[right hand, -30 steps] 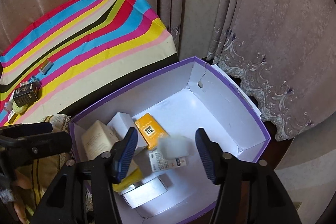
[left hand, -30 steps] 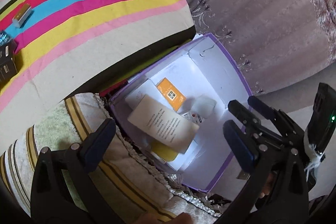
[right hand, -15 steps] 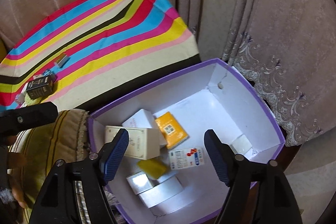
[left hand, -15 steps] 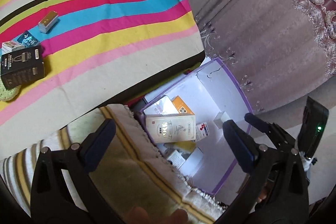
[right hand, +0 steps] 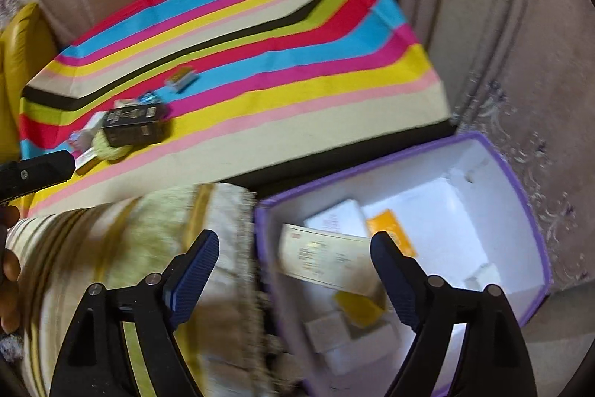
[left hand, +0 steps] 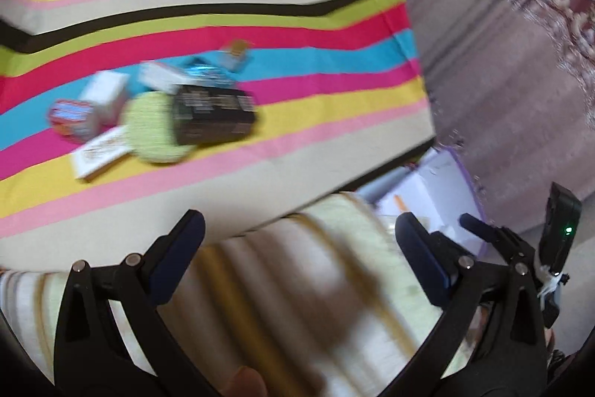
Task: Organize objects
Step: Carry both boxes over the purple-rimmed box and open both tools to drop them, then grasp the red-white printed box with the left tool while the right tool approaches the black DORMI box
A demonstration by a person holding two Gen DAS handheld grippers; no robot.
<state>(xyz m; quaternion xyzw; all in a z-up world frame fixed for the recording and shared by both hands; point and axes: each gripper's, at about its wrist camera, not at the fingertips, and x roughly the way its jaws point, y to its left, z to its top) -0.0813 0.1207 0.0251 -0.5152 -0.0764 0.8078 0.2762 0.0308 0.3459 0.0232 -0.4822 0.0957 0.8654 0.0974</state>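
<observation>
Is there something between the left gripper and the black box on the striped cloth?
Nothing visible blocks it. The left gripper is open and empty; the black box lies ahead on the striped cloth, beyond bare cloth.

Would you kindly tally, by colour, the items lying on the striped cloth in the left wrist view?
Black box: 1
Green round pad: 1
White or cream boxes: 3
Blue packet: 1
Red-and-blue round item: 1
Orange-topped small box: 1
Total: 8, though the blur makes this approximate.
</observation>
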